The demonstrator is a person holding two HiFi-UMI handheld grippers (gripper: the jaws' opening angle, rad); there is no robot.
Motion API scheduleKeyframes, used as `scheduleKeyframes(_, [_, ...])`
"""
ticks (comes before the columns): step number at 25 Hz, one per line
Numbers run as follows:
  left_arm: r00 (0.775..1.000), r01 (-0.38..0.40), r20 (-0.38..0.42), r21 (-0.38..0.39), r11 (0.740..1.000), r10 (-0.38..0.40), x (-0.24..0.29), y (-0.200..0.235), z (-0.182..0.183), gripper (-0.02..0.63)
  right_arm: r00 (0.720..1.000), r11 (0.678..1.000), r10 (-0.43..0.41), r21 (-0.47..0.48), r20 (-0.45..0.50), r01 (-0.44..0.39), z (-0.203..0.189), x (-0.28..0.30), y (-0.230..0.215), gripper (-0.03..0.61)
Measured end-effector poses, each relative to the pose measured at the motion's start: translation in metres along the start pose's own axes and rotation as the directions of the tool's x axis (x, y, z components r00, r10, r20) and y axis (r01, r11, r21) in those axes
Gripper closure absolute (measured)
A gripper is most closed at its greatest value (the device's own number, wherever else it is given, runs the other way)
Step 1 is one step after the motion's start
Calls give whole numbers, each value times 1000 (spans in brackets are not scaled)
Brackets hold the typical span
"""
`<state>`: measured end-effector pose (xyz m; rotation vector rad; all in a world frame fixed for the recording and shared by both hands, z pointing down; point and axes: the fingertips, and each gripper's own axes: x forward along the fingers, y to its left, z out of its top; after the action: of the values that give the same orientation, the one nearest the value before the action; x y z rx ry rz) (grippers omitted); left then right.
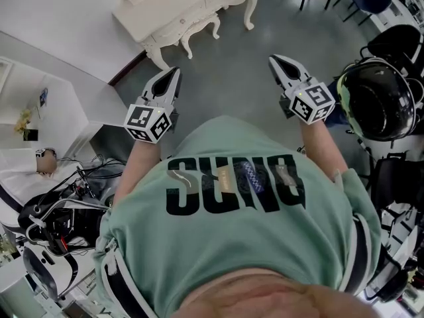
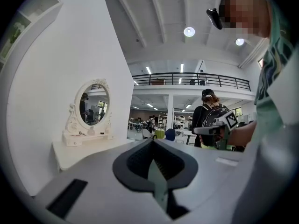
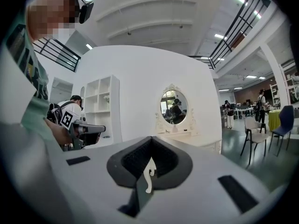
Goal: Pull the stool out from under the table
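From the head view, the white dressing table (image 1: 173, 10) stands at 12 o'clock with the stool (image 1: 199, 29) tucked under its front edge. The left gripper (image 1: 174, 72) at 11 o'clock and the right gripper (image 1: 273, 61) at 1 o'clock both taper to closed points, well short of the stool. In the left gripper view the left gripper (image 2: 153, 142) has its jaws pressed together and empty, with the oval mirror (image 2: 92, 103) at 9 o'clock. In the right gripper view the right gripper (image 3: 150, 139) has its jaws together on nothing, and the mirror (image 3: 174, 107) is at 12 o'clock.
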<state>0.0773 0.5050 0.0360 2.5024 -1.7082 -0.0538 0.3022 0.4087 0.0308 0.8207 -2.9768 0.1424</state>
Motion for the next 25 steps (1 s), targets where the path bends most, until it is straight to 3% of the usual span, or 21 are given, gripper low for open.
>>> scheduleKeyframes(16, [999, 8, -34, 1, 1000, -8, 60, -39, -10, 606, 1000, 1000, -1, 14, 4, 1, -16, -24, -66, 584])
scheduleKeyframes(20, [998, 26, -52, -9, 1000, -26, 75, -13, -18, 606, 1000, 999, -20, 33, -18, 20, -27, 1, -80, 584])
scheduleKeyframes(25, [996, 73, -56, -41, 996, -75, 101, 68, -28, 606, 998, 998, -61, 30, -29, 62, -29, 76, -84, 584])
